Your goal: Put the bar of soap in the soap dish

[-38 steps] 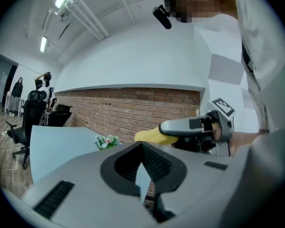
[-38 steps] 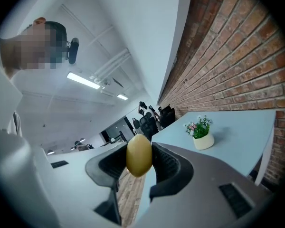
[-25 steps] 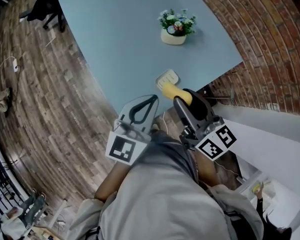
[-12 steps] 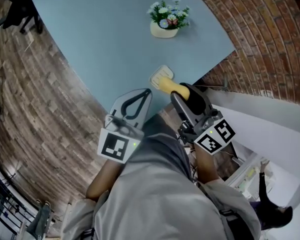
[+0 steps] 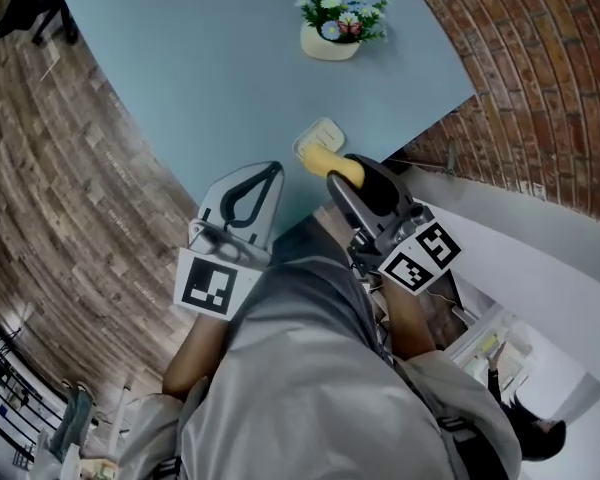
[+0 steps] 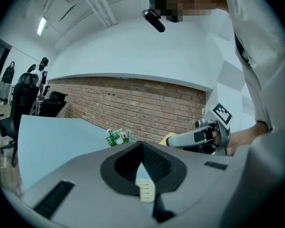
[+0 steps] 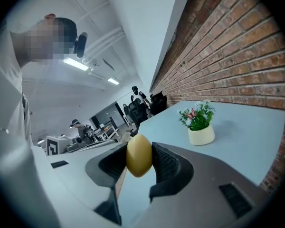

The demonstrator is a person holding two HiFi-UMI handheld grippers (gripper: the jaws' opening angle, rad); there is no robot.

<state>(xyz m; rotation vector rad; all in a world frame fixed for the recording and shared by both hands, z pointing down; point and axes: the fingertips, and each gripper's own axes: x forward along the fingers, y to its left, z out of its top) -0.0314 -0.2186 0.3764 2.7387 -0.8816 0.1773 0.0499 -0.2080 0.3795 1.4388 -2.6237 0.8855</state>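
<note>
A yellow oval bar of soap (image 5: pixel 336 167) is pinched between the pads of my right gripper (image 5: pixel 340 175), which is shut on it; in the right gripper view the soap (image 7: pixel 139 154) stands on end between the jaws of that gripper (image 7: pixel 139 164). A pale soap dish (image 5: pixel 317 135) lies on the light blue table (image 5: pixel 210 68) near its corner, just beyond the soap. My left gripper (image 5: pixel 271 169) hovers over the table's near edge, left of the soap. Its jaws are shut with nothing in them, as the left gripper view (image 6: pixel 142 147) shows.
A small white pot of flowers (image 5: pixel 330 26) stands farther back on the table, and it shows in the right gripper view as the flower pot (image 7: pixel 200 127). A brick wall (image 5: pixel 540 88) runs along the right. Wooden floor (image 5: pixel 70 188) lies to the left.
Both grippers have sunk a little and shifted left in the head view. The soap stays in the right gripper's hold, close to the dish.
</note>
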